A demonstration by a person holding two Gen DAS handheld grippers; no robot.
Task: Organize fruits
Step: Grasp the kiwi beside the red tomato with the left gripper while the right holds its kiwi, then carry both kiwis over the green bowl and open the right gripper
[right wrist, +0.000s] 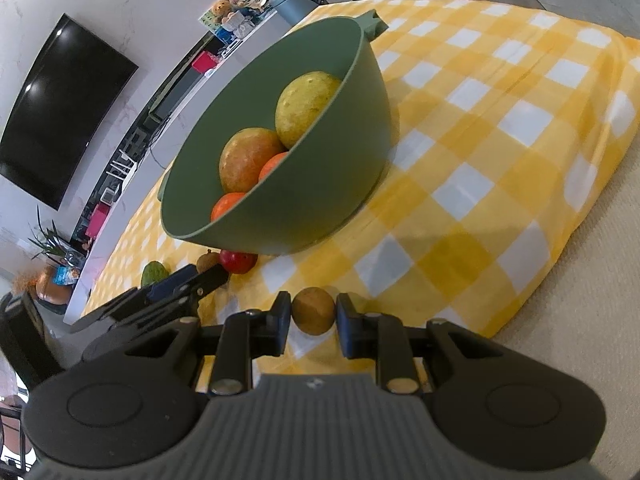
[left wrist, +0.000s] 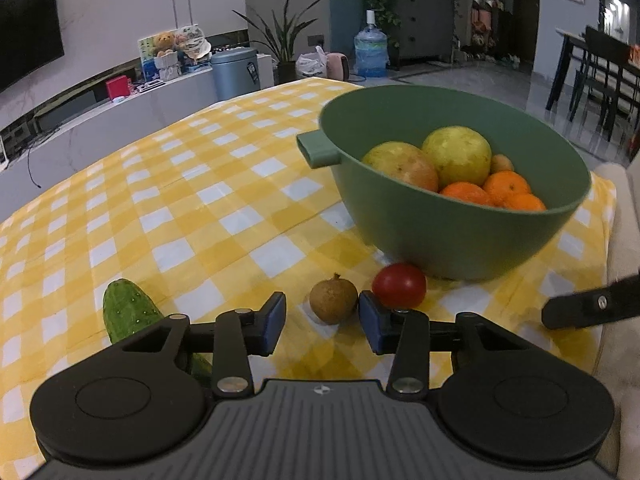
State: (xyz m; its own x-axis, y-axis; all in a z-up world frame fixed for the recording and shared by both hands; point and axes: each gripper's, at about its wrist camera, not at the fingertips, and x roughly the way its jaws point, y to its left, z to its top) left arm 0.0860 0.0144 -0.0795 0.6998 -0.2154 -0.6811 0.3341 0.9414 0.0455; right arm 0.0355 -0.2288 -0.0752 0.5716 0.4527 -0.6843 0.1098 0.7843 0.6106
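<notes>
A green bowl (left wrist: pixel 460 240) (right wrist: pixel 320 200) stands on the checked cloth and holds two large yellowish fruits (left wrist: pixel 456 154), several oranges (left wrist: pixel 506 186) and a small brown fruit. In front of it lie a red tomato (left wrist: pixel 399 285) (right wrist: pixel 238 261), a small brown fruit (left wrist: pixel 333 299) (right wrist: pixel 208 260) and a cucumber (left wrist: pixel 126 308) (right wrist: pixel 154 273). My left gripper (left wrist: pixel 322 322) (right wrist: pixel 192 280) is open; that brown fruit sits just ahead between its fingertips, untouched. My right gripper (right wrist: pixel 313 320) is shut on another small brown round fruit (right wrist: pixel 313 311) low over the cloth. One right finger (left wrist: pixel 580 308) shows at the edge of the left wrist view.
The yellow-and-white checked cloth (left wrist: pixel 200 200) (right wrist: pixel 500 140) covers the table, whose beige edge (right wrist: pixel 580 340) runs near my right gripper. Beyond it are a low white cabinet (left wrist: pixel 132 108), a TV (right wrist: pixel 60 112), a grey bin (left wrist: pixel 234 72), a water bottle (left wrist: pixel 371 50) and dining chairs (left wrist: pixel 592 76).
</notes>
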